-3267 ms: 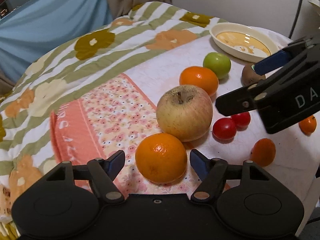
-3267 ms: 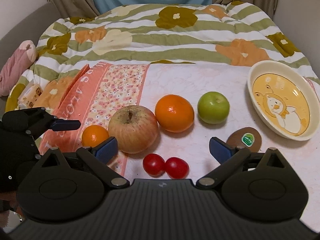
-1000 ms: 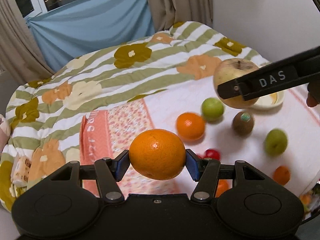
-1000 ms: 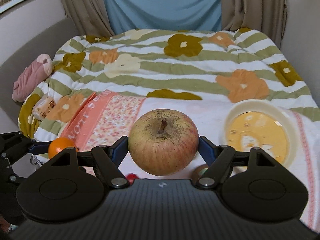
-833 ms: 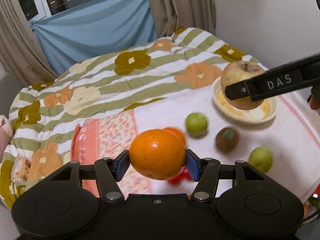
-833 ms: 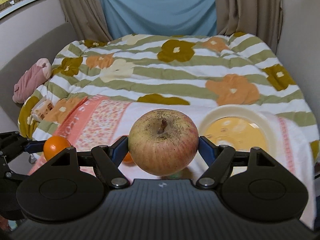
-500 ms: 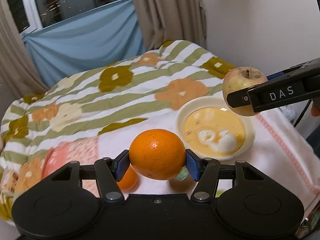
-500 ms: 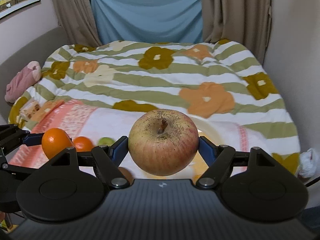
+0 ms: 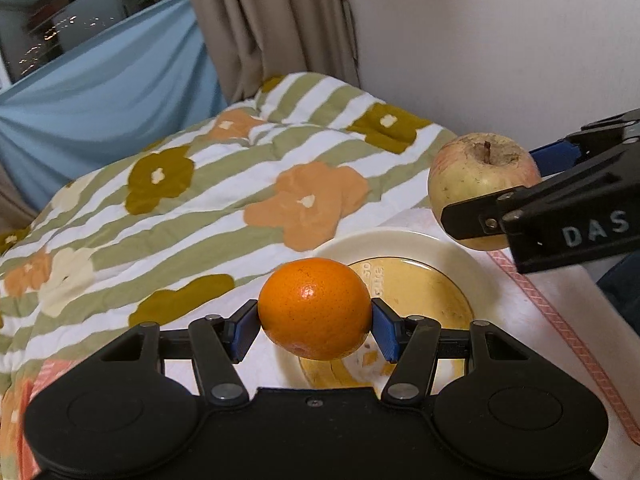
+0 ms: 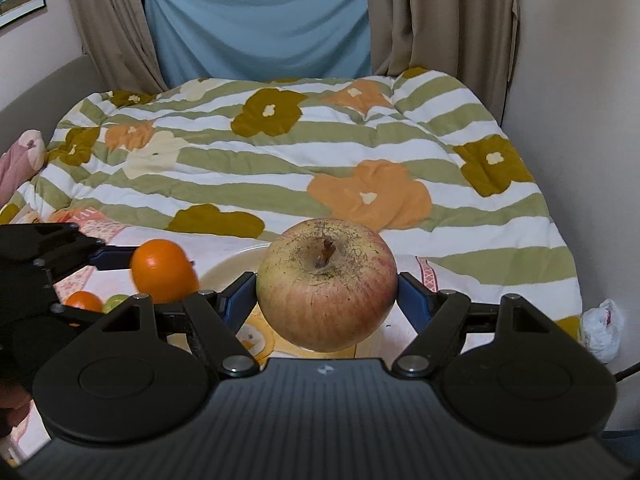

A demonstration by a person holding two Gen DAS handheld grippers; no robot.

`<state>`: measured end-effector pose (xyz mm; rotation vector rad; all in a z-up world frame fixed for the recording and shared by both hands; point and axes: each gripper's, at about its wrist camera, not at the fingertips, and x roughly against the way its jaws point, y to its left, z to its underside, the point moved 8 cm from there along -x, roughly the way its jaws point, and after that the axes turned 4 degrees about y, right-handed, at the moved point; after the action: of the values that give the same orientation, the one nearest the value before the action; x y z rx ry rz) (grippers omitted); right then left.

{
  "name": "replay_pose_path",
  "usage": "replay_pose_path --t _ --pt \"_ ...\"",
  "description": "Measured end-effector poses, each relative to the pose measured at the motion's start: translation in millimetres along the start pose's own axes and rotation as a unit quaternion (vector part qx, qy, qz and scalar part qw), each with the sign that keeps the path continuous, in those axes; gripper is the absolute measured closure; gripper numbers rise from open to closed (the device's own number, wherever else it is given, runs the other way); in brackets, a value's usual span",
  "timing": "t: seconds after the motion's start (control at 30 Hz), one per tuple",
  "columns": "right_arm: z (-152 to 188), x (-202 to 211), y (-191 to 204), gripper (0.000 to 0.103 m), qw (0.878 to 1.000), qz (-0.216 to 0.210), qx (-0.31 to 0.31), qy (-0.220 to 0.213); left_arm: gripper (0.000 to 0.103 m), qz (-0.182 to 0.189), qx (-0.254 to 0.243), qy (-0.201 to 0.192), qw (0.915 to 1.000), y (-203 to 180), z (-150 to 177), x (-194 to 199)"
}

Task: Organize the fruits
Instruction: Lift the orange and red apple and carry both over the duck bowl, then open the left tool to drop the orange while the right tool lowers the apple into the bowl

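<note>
My left gripper [image 9: 314,328] is shut on an orange [image 9: 314,309] and holds it in the air over the near left part of the cream bowl with a yellow picture [image 9: 424,292]. My right gripper [image 10: 326,302] is shut on a large reddish-yellow apple [image 10: 326,290], held above the same bowl [image 10: 224,270]. In the left wrist view the apple [image 9: 476,176] hangs above the bowl's right rim, in the right gripper's fingers [image 9: 480,216]. In the right wrist view the orange [image 10: 164,270] sits to the left in the left gripper.
The bowl stands on a white towel [image 9: 540,320] over a flowered green-striped quilt [image 10: 320,160]. A second orange [image 10: 83,301] and a green fruit [image 10: 116,301] lie on the towel at left. A wall [image 9: 500,40] and curtains [image 10: 440,16] stand close behind.
Both grippers have carried their fruit to the right and forward, from over the scattered fruit to over the bowl. The bowl now lies right under both.
</note>
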<state>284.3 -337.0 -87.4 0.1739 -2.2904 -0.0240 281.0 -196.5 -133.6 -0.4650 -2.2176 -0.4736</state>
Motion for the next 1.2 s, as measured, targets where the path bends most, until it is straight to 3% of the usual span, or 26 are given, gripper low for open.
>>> replay_pose_path --t 0.23,0.53,0.57,0.67,0.83,1.2 --pt "-2 -38 -11 0.013 1.000 0.000 -0.006 0.016 0.040 0.009 -0.020 0.036 0.9991 -4 -3 -59" --pt "2 -61 -20 0.013 0.999 -0.003 -0.009 0.031 0.038 0.011 -0.036 0.061 0.9974 -12 -5 -89" --pt "3 -62 -21 0.013 0.999 -0.002 -0.008 0.032 0.035 0.012 -0.036 0.059 0.9975 -12 -5 -88" --pt "3 -60 -21 0.013 1.000 -0.007 -0.004 0.030 0.012 0.003 -0.042 0.042 0.9983 -10 -9 -78" --pt "5 -58 -20 0.013 0.999 -0.017 0.006 0.031 0.012 -0.004 -0.040 0.040 0.9984 -4 -2 -59" --pt "24 -74 -2 0.013 0.996 -0.039 0.054 0.051 0.012 -0.024 0.026 0.052 0.9980 15 26 -17"
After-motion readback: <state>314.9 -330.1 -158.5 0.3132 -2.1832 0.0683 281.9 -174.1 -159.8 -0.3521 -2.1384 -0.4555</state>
